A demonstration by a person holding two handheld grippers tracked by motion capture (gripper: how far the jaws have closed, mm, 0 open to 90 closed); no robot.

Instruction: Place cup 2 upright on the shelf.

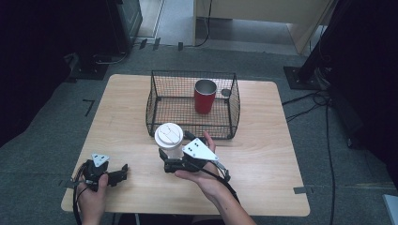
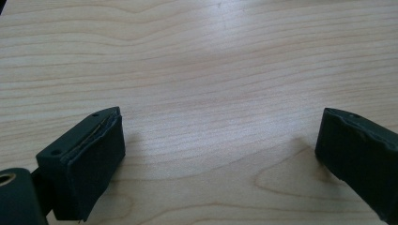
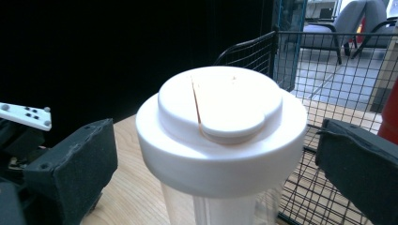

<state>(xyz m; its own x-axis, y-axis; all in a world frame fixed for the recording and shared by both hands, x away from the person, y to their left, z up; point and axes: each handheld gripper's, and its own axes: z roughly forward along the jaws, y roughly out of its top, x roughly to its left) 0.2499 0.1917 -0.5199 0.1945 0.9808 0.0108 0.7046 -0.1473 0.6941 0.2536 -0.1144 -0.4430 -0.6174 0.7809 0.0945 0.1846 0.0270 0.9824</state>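
My right gripper (image 1: 174, 158) stands near the middle of the wooden surface (image 1: 263, 154), and between its jaws rises the clear cup (image 1: 172, 151) with a white lid (image 1: 168, 135). In the right gripper view the cup (image 3: 220, 206) sits dead centre, its lid (image 3: 221, 133) broad and domed with a raised flap on top; my two black jaws flank it at nine and three o'clock, close beside the cup's wall, though I cannot tell whether the pads actually press on it, since the lid overhangs the contact. The cup stands upright on the surface, just at six o'clock of the black wire basket (image 1: 159, 110). Inside that basket, toward its two o'clock corner, a red cup (image 1: 205, 97) with a metal rim stands upright; in the right gripper view its red edge (image 3: 390, 117) peeps in at three o'clock behind the basket's mesh (image 3: 324, 70). My left gripper (image 1: 123, 169) rests low at about eight o'clock on the surface, well apart from the cup. In the left gripper view its jaws are spread wide, one at seven o'clock and the other at four o'clock, with bare wood grain (image 2: 211, 93) between them and nothing held.
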